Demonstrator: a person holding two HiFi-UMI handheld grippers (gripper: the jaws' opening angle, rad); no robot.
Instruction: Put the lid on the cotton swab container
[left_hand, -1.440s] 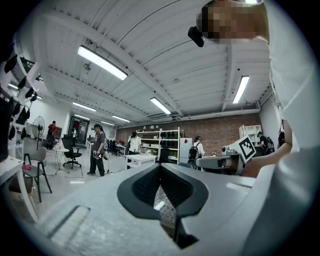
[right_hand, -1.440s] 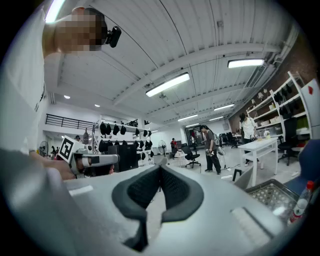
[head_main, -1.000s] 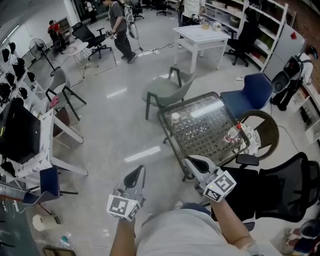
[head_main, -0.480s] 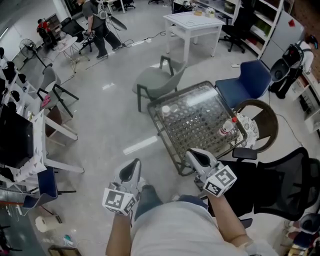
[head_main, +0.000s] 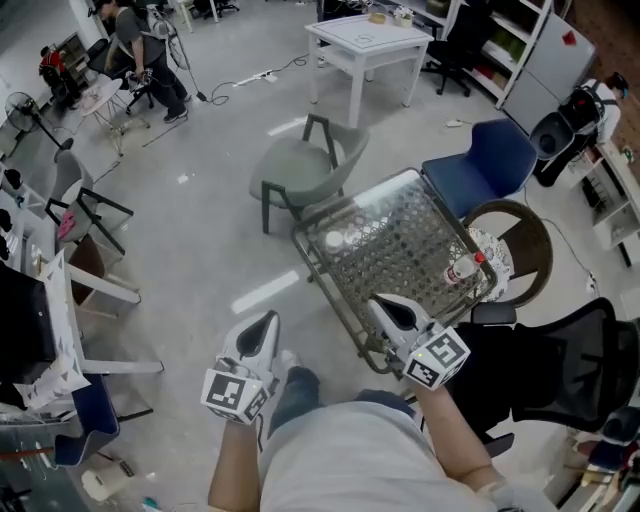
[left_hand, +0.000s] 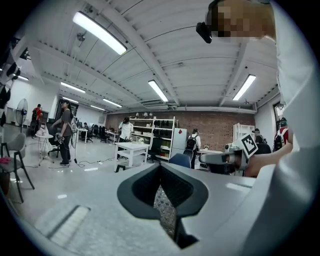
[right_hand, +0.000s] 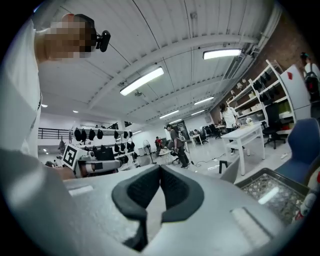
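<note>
A small pale round container (head_main: 333, 240) stands near the far left corner of the glass-topped table (head_main: 395, 235); I cannot make out its lid. A clear bottle with a red cap (head_main: 463, 269) stands at the table's right edge. My left gripper (head_main: 270, 320) is shut and empty, held over the floor left of the table. My right gripper (head_main: 380, 302) is shut and empty too, its tips at the table's near edge. The left gripper view shows that gripper (left_hand: 160, 167) with its jaws together, and the right gripper view shows the other gripper (right_hand: 160, 170) likewise, with the table (right_hand: 272, 192) low at the right.
A grey chair (head_main: 305, 165) stands just beyond the table, a blue chair (head_main: 480, 170) and a round brown chair (head_main: 525, 240) to its right, a black office chair (head_main: 560, 360) by my right arm. A white table (head_main: 365, 40) and people stand farther off.
I have come closer to the glass table, which now lies nearer and more central. Both grippers have moved forward with me, still shut; the right one has reached the table's near edge.
</note>
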